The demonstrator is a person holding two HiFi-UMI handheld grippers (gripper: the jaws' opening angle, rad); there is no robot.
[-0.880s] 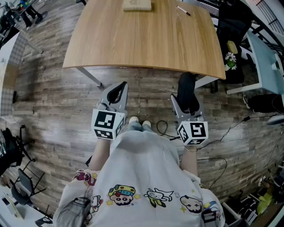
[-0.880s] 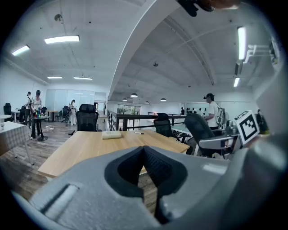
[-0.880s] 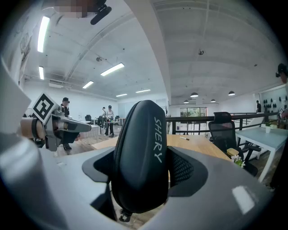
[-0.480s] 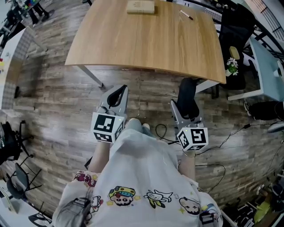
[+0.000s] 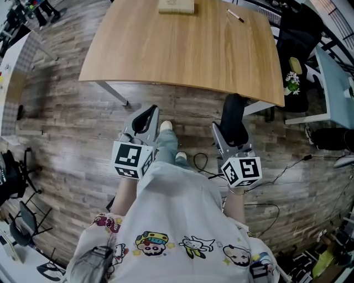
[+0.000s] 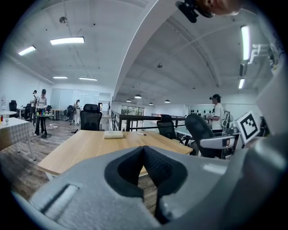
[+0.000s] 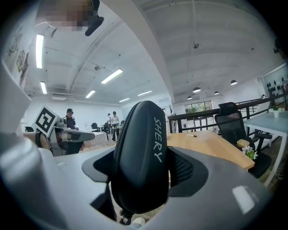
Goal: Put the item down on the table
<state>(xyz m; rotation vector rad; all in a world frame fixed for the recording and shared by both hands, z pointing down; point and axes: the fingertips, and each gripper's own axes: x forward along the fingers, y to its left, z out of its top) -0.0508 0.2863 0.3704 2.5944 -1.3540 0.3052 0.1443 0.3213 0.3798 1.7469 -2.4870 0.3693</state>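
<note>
A black oval zip case (image 5: 233, 112) printed with white letters stands upright between the jaws of my right gripper (image 5: 235, 130), which is shut on it above the floor, short of the table's near edge. The case (image 7: 143, 157) fills the middle of the right gripper view, pads pressed on both its sides. My left gripper (image 5: 149, 110) hangs level with it on the left, shut and empty; its tips (image 6: 144, 149) meet. The wooden table (image 5: 182, 50) lies ahead, also seen from both grippers as a table (image 6: 85, 146) and table (image 7: 204, 144).
A beige flat box (image 5: 177, 6) and a pen (image 5: 235, 15) lie at the table's far side. A black office chair (image 5: 293, 33) and a pale blue desk (image 5: 336, 72) stand at the right. Cables (image 5: 271, 171) trail over the wood floor. The person's shoe (image 5: 166, 126) steps forward between the grippers.
The person has taken a step toward the table, one foot now forward. Both grippers keep their hold and places relative to the body; the case stays gripped.
</note>
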